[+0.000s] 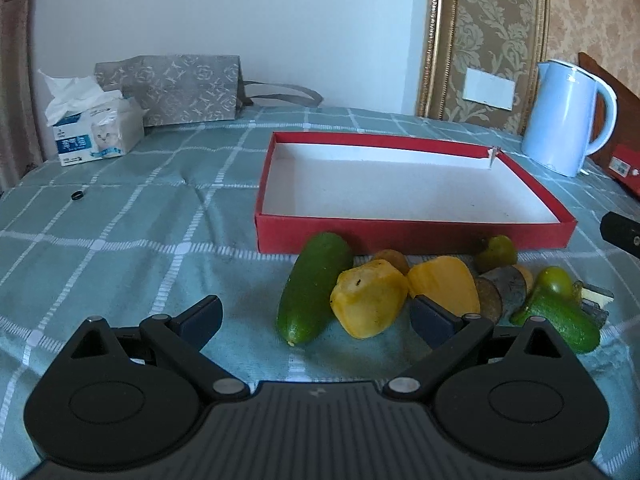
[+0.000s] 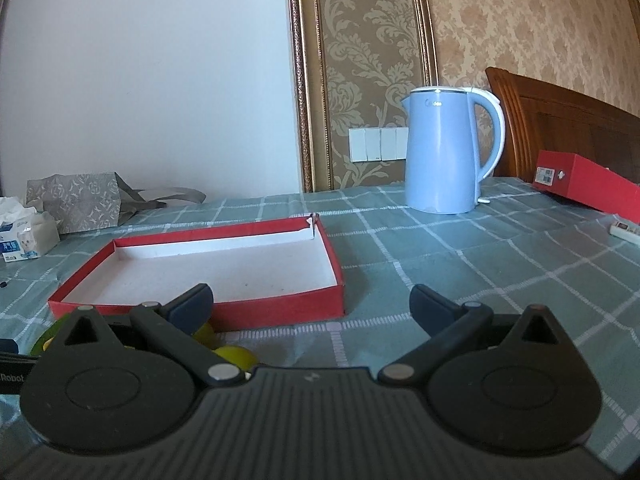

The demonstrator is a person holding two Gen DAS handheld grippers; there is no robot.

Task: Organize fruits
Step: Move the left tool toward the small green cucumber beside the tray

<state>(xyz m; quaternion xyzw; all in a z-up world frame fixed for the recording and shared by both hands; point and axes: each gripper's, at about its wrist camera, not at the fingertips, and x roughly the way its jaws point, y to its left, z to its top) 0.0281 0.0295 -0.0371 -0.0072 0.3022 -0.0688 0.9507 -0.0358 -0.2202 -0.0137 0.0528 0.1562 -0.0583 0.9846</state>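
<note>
Crowding is the main risk: the produce lies packed on the checked cloth just short of the red box lid, pieces touching, so closing on one could shove or roll a neighbour. The left gripper is spread wide and holds nothing; the cucumber and the yellow pepper half sit between its fingers, apparently untouched. A second yellow piece lies against the right-hand finger, easy to snag. The right gripper is likewise wide apart and empty, over bare cloth beside the lid's corner. Beyond, the lid is empty and a blue kettle stands well behind it.
</note>
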